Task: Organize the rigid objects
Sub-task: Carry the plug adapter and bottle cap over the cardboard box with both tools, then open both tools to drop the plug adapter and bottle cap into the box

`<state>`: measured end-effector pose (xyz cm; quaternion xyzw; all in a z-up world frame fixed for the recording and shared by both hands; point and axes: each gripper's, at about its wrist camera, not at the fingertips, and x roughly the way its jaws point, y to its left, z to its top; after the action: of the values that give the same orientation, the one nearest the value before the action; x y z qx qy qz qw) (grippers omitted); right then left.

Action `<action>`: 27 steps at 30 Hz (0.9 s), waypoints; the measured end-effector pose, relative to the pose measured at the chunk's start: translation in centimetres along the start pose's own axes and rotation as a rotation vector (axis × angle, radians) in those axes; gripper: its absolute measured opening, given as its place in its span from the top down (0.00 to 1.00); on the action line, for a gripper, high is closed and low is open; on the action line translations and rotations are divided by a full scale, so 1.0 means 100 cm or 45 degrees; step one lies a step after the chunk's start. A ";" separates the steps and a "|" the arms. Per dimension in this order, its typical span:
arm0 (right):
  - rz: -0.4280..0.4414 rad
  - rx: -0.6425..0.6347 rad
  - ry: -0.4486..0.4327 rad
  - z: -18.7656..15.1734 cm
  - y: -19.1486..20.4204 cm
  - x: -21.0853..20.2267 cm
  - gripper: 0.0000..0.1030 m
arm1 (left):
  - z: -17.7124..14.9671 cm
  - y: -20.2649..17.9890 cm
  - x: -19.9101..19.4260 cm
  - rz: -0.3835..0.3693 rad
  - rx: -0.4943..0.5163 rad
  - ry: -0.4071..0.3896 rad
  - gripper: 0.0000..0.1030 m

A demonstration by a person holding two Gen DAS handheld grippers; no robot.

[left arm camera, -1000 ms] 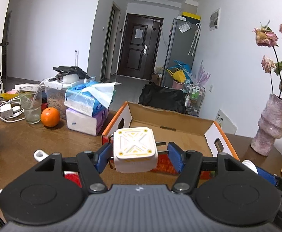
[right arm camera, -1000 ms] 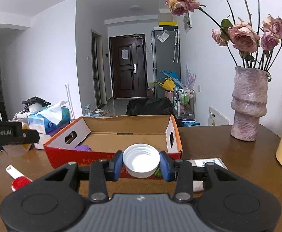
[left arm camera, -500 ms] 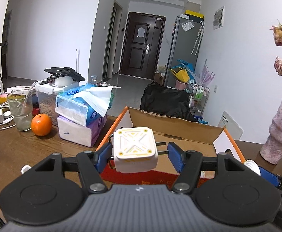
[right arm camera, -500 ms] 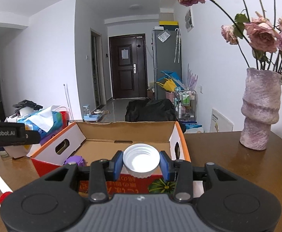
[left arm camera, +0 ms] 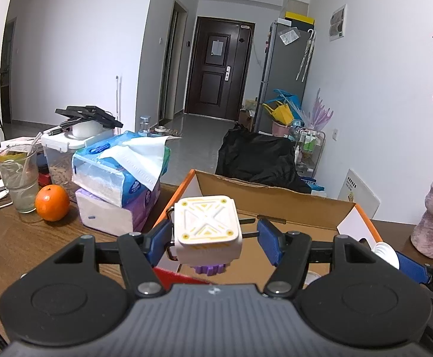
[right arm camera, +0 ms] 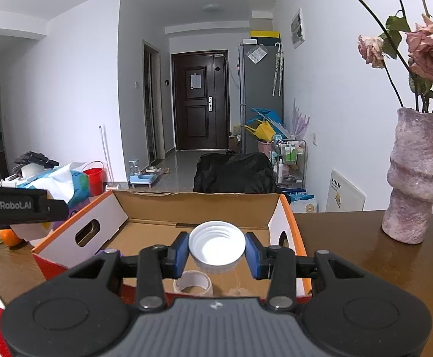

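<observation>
The left gripper [left arm camera: 213,235] carries a white cube with yellow markings [left arm camera: 207,232] over the near edge of the open cardboard box [left arm camera: 275,199]. Its left pad presses the cube, but a gap shows at the right pad (some thin rod bridges it, hard to make out). A purple toothed piece [left arm camera: 210,268] is mostly hidden beneath. The right gripper [right arm camera: 216,254] is clenched on a white cap [right arm camera: 217,245] above the box's floor, a tape ring [right arm camera: 193,284] half cut off below. The middle of the box lies bare.
</observation>
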<state>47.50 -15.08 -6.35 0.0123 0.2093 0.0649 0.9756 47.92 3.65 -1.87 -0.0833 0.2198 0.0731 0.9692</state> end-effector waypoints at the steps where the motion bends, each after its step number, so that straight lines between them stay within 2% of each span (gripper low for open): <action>1: -0.002 0.000 0.001 0.001 0.000 0.003 0.62 | 0.001 0.000 0.002 0.000 0.002 -0.003 0.37; 8: -0.014 0.001 0.016 0.007 -0.002 0.024 0.62 | 0.008 -0.003 0.020 0.002 0.023 -0.018 0.37; 18: -0.043 -0.012 0.059 0.011 -0.007 0.051 0.62 | 0.007 -0.014 0.051 0.009 0.081 0.010 0.37; 27: -0.050 -0.032 0.112 0.012 -0.009 0.070 0.62 | -0.001 -0.018 0.084 0.026 0.150 0.074 0.37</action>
<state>54.40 -15.06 -8.19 -0.0068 0.2514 0.0489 0.9666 55.67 2.75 -5.38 -0.0258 0.2528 0.0676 0.9648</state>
